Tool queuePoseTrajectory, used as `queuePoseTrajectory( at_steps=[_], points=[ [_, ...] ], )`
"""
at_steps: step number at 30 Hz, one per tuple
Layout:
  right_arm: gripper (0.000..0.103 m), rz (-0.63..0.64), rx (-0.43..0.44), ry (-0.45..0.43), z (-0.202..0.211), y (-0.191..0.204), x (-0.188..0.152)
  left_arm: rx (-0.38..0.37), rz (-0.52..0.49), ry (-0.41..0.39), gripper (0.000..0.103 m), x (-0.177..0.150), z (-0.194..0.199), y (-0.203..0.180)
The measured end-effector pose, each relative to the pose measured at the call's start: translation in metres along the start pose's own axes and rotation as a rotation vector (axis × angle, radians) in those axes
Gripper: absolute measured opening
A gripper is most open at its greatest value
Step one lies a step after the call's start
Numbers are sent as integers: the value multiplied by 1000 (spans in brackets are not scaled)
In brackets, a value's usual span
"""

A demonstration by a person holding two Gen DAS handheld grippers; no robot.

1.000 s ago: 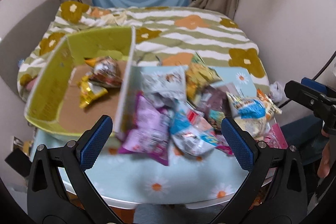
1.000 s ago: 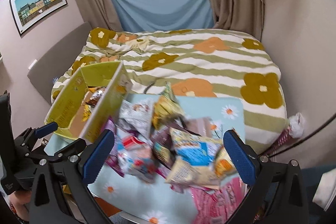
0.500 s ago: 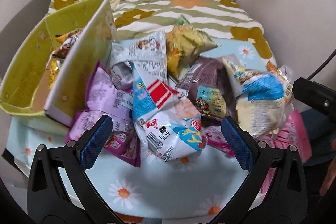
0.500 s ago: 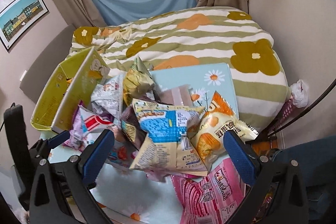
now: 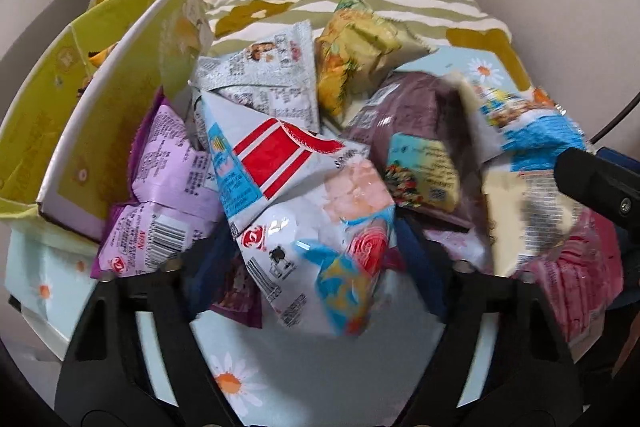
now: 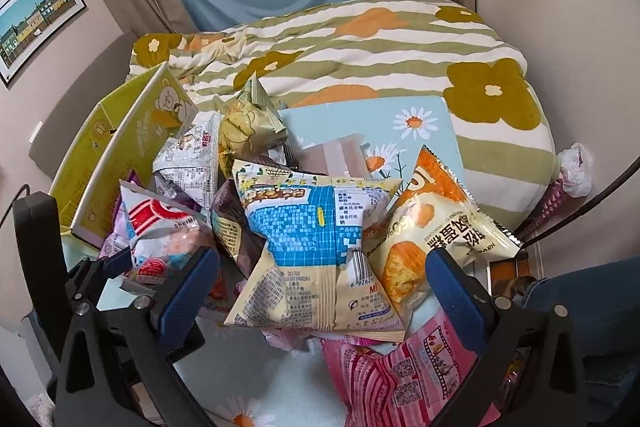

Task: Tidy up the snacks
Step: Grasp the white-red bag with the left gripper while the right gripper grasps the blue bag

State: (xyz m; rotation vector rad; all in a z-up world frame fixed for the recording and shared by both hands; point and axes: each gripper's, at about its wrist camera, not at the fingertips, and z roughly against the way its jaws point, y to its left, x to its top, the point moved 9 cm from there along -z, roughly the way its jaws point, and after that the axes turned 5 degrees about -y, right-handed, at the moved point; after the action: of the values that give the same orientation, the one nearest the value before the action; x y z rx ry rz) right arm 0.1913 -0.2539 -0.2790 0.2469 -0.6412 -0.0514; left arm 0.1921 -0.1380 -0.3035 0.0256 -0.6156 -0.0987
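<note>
Snack packets lie heaped on the daisy-print table top, and against half a second ago both cameras have closed in on them: the pile now fills each view, and the left gripper has dropped so low that its blue fingers are blurred and partly hidden behind the nearest bags. Between those fingers sits the white packet with red stripes, its long axis running from upper left to lower right, the printed lower end pointing toward the camera. No contact with it can be made out, and the left jaws stand wide. Just left of it lies the purple packet, leaning against the yellow-green box, which is tilted with its open side up. The right gripper is likewise spread wide, holding nothing, its fingers flanking the blue-and-cream packet, whose long axis runs toward the camera. Touching that one on the right is the orange bread packet, slanting down to the right. A pink packet lies nearest the camera. Beyond the table is the striped flowered bedspread.
</note>
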Motion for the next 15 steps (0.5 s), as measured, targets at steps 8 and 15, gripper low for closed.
queuePoseTrajectory(
  at_steps=[8,15],
  points=[
    [98,10,-7,19,-14,5,-4,-19,-14,24,60,-1,0,5],
    [94,3,-21,37,-24,6,-6,-47,-31,20,57,-3,8,4]
  ],
)
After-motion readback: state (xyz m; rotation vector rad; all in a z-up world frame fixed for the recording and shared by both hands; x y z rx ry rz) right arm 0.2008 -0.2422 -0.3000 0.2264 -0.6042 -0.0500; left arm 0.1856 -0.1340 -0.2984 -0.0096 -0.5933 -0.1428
